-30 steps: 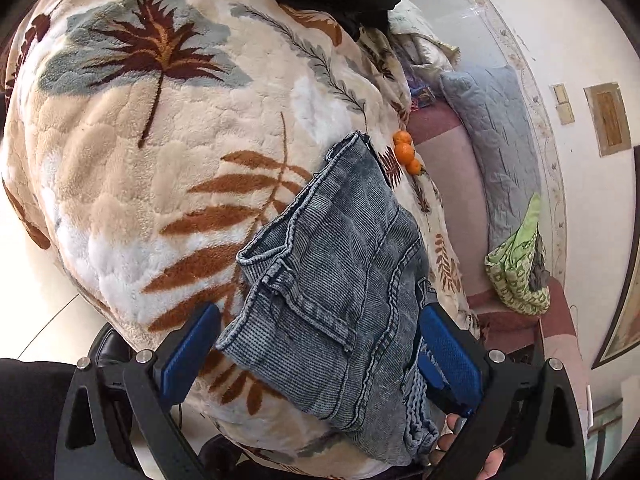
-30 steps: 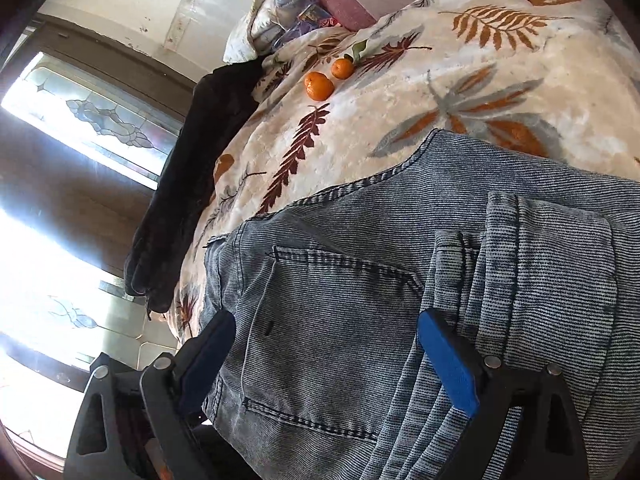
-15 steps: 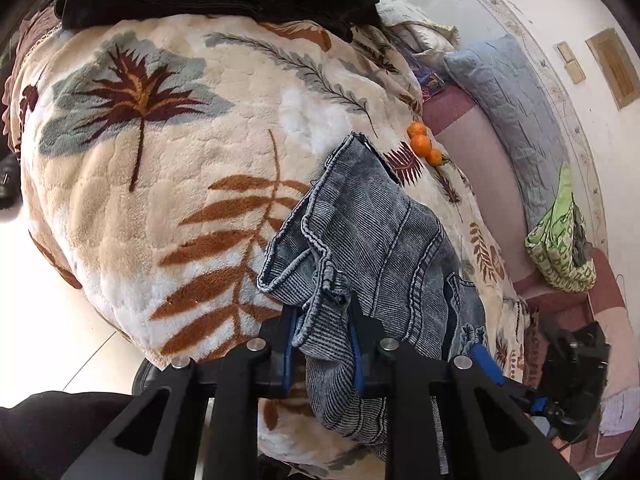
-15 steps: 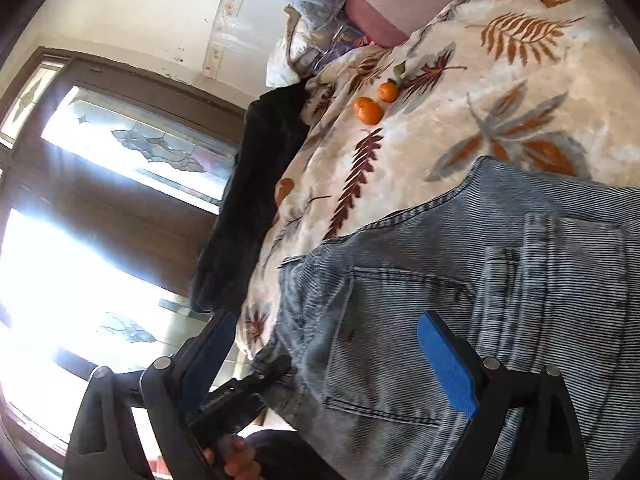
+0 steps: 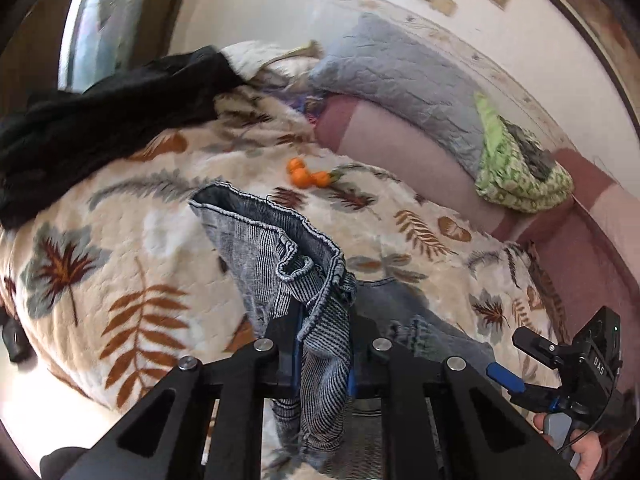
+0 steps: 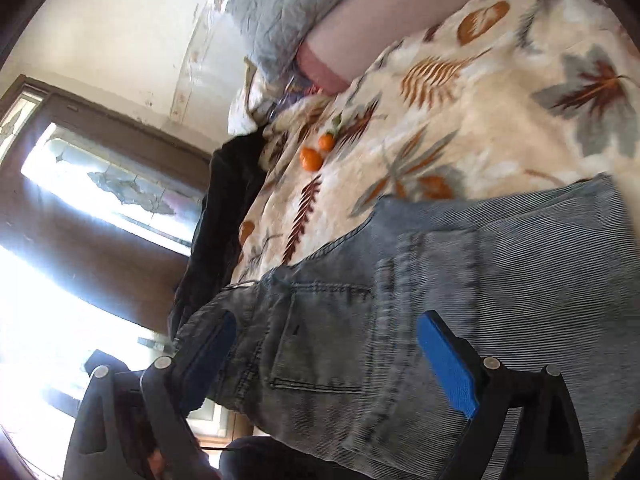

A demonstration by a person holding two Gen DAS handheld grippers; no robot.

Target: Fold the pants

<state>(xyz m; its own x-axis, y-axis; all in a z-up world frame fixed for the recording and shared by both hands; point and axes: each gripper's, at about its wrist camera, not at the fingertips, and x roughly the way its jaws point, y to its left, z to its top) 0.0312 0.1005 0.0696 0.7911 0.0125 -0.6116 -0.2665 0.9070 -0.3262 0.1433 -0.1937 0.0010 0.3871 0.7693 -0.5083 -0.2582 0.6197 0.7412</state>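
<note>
Grey-blue denim pants (image 5: 272, 248) lie on a cream blanket with a leaf print (image 5: 120, 240). My left gripper (image 5: 323, 344) is shut on a bunched fold of the pants near the waistband and holds it lifted off the blanket. In the right wrist view the pants (image 6: 440, 280) spread out with a back pocket (image 6: 320, 340) showing. My right gripper (image 6: 324, 344) is open, its blue pads (image 6: 448, 364) on either side of the pocket area, just above the denim. The right gripper also shows in the left wrist view (image 5: 560, 364) at lower right.
Small oranges (image 5: 306, 174) lie on the blanket beyond the pants. A black garment (image 5: 100, 120) lies at the far left edge. A grey quilted pillow (image 5: 400, 80) and a green patterned cloth (image 5: 516, 168) rest on a pink sofa back (image 5: 400, 140). A bright window (image 6: 100, 184) is at left.
My left gripper closed on the pants' edge and has lifted and carried it up, its view tilting toward the sofa. My right gripper stayed open over the pocket area.
</note>
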